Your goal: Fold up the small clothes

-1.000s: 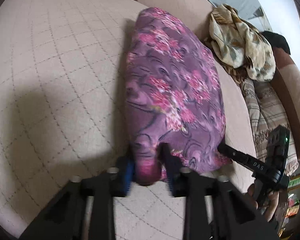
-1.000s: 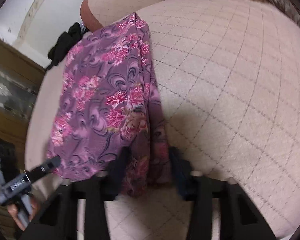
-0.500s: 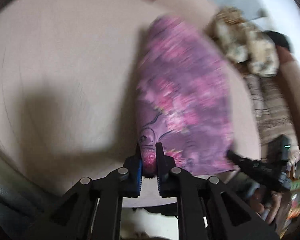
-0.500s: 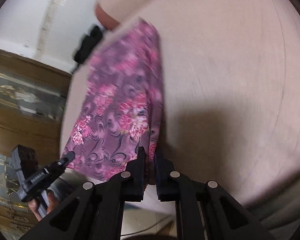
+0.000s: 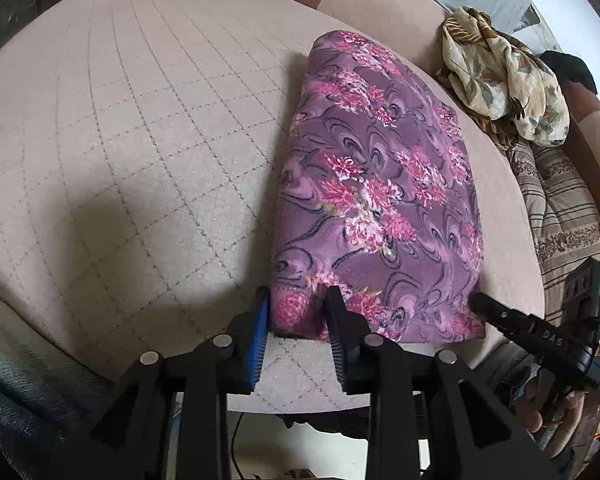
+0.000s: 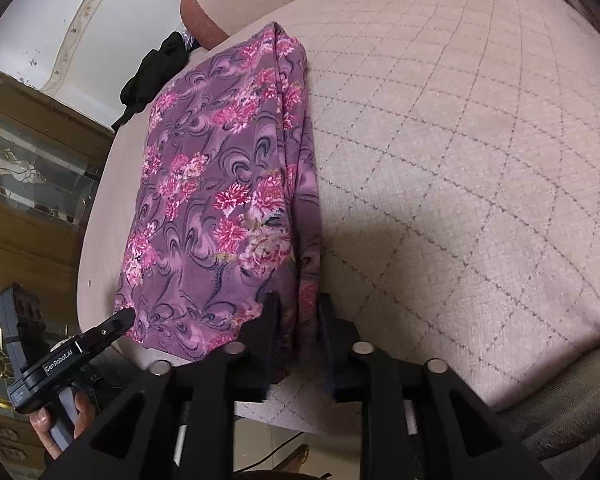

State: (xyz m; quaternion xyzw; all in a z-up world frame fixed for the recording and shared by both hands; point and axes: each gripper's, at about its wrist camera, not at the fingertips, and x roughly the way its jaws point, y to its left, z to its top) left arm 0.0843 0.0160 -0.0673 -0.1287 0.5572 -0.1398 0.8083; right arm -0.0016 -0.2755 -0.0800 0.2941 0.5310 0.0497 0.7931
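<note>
One purple floral garment (image 5: 376,200) is laid folded into a long strip on the quilted beige cushion (image 5: 140,140), its length running away from the fingertips of both grippers. Its near end is set between the fingers: the near-left corner lies between the jaws of the left gripper (image 5: 298,312), the near-right folded edge (image 6: 304,296) between those of the right gripper (image 6: 298,312).

Both pairs of jaws have just been opening. Each is seen parted by a modest gap; the cloth lies in the gap, and the pads are judged no longer to press on it.

Handling, as judged: thin, soft, light fabric, drapes freely, no stiffness; layers are likely to slide on each other. Hold is best taken at the near corners, through all layers, so that the stack is lifted together.

Count: one purple garment in work; one cream leaf-print cloth (image 5: 504,80) bunched beyond and right of the left fingers; one black item (image 6: 156,72) beyond the far-left end; two grippers.
</note>
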